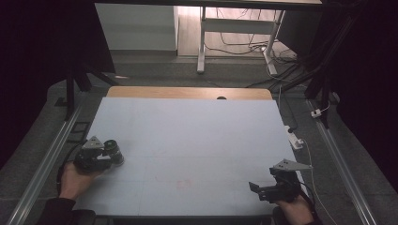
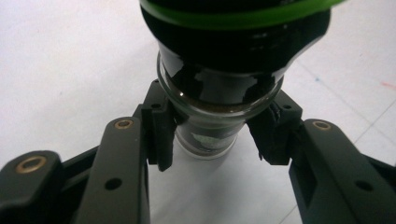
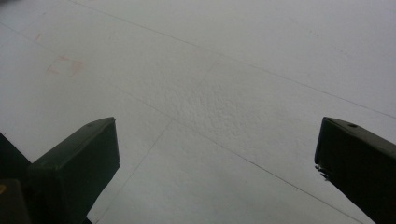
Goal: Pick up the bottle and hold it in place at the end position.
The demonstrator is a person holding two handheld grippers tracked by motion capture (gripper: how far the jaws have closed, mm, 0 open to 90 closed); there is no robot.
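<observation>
A small glass jar [image 2: 219, 93] with dark contents and a black cap ringed in green stands at the left of the white table top [image 1: 187, 131]. My left gripper [image 2: 212, 135] is shut on it, both pads pressing the glass just below the cap. In the high view the jar [image 1: 112, 146] sits at the tip of the left gripper [image 1: 110, 157], held by a hand coming in from the bottom left. At the front right my right gripper [image 1: 256, 187] hovers open above the bare sheet, its jaws wide apart with nothing between them [image 3: 217, 154].
A strip of wooden edge [image 1: 187, 92] runs along the table's far side. A white power strip [image 1: 294, 139] with its cable lies off the right edge. Metal rails [image 1: 51, 154] flank the table on the floor. A white desk frame [image 1: 202, 42] stands behind.
</observation>
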